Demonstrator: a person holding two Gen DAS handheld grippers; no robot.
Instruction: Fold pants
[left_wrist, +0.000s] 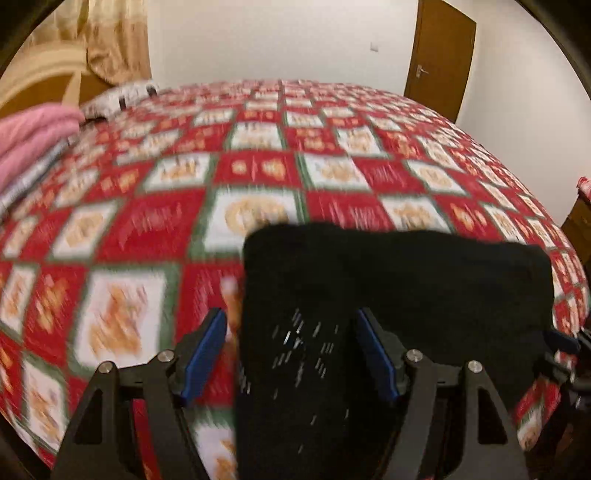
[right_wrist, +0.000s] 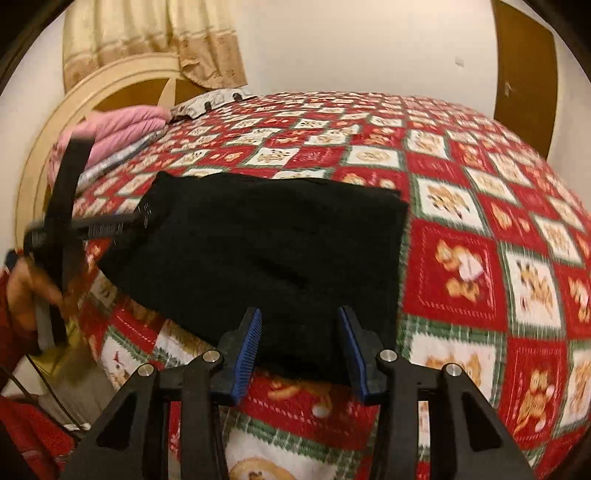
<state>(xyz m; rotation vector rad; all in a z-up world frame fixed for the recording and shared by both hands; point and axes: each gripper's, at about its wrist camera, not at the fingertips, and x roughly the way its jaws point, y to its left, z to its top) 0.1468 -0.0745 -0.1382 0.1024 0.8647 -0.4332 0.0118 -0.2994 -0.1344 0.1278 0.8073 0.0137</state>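
You will find nothing readable ahead of either gripper: the bedspread (right_wrist: 454, 266) carries only cartoon cat pictures, and the pale flecks on the black pants (left_wrist: 306, 343) are blurred beyond reading.

Both wrist views look steeply down along their tongs, close over the bed (left_wrist: 258, 173), facing the far wall (right_wrist: 351, 48); shared: black pants (left_wrist: 388, 280), door, pink bedding.
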